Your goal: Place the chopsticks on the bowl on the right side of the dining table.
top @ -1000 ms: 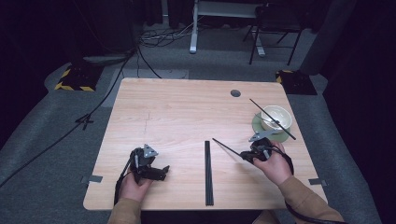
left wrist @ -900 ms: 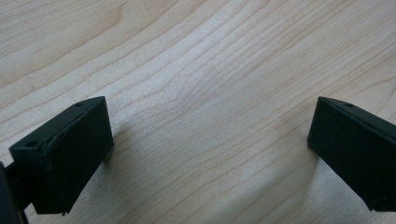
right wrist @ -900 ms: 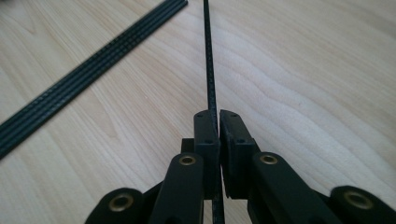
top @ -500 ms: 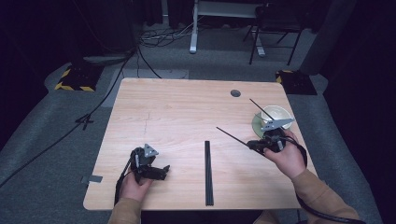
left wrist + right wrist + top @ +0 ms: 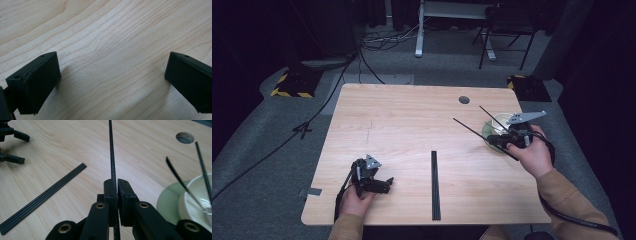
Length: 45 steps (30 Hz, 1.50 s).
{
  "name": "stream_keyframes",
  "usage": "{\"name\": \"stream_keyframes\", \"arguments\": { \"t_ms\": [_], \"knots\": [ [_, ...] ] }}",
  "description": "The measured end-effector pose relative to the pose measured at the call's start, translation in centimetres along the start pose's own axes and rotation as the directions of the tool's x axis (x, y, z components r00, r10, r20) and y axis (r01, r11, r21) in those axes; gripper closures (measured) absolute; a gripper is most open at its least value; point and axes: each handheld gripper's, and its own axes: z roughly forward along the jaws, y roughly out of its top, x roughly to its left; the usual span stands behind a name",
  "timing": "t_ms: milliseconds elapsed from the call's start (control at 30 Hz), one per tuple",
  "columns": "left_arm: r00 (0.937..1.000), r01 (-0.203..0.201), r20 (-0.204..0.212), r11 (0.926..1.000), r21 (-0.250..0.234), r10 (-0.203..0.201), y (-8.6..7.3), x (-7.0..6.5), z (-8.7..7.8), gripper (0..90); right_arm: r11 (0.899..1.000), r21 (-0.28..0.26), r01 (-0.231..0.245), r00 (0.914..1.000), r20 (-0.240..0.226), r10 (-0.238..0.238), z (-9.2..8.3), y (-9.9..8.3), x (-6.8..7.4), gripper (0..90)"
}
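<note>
Two grippers on a light wooden table (image 5: 412, 115), and a good bit is hard to read. The left gripper (image 5: 110, 82) lies near the table's 7 o'clock corner in the high view, and the hand (image 5: 354, 200) holding it is cut off at the bottom edge. Its own camera shows both jaws spread wide apart with bare wood grain between them, nothing held.

The right gripper (image 5: 117, 186) is at about 3 o'clock on the table, jaws pinched tight on a thin black rod (image 5: 111, 150) that points off toward 10 o'clock. The rod's lower end disappears behind the jaws in the right gripper view, so no idea how far it carries on. The right hand (image 5: 532, 155) covers part of the dishes from above.

Containers: a white bowl (image 5: 193, 195) sits on a pale green plate (image 5: 170, 200), both cut off at the frame's right edge. Another black rod (image 5: 202, 162) and what looks like a spoon handle (image 5: 177, 176) lean in the bowl; whatever else is inside is too blurry to tell.

A bundle of black strips (image 5: 435, 185) lies flat at 6 o'clock, well apart from both grippers. There's a round cable hole (image 5: 464, 100) near 1 o'clock. The room's dark, grey carpet, cables (image 5: 377, 40) and desk legs at 12 o'clock, yellow-black striped blocks (image 5: 292, 85) at 10.
</note>
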Motion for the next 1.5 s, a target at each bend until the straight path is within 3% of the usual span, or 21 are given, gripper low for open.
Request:
{"name": "stream_keyframes", "arguments": {
  "t_ms": [433,567,800,1067,1500],
  "knots": [
    [1.0000,-0.005,-0.001,1.0000,-0.001,0.005,0.0,0.0,0.0,0.5,0.998,-0.057,-0.032,0.9973,0.064,0.035,-1.9,1.0,-3.5,86.2],
    [1.0000,-0.004,0.000,1.0000,0.000,0.004,0.0,0.1,0.0,0.4,0.993,-0.089,-0.072,0.9941,0.074,0.079,-1.8,0.6,-5.3,86.2],
    [1.0000,-0.002,0.001,1.0000,-0.001,0.002,0.0,0.1,0.0,0.3,0.991,-0.093,-0.097,0.9880,0.111,0.107,-1.9,-0.1,-8.0,86.2],
    [1.0000,-0.002,0.001,1.0000,-0.001,0.002,0.0,0.1,0.0,0.4,0.987,-0.078,-0.143,0.9785,0.139,0.152,-0.8,-1.4,-11.1,86.2],
    [1.0000,-0.003,0.001,1.0000,0.000,0.003,0.0,0.1,0.0,0.4,0.984,-0.043,-0.175,0.9710,0.158,0.180,1.6,-3.9,-13.5,86.2]
  ]
}}
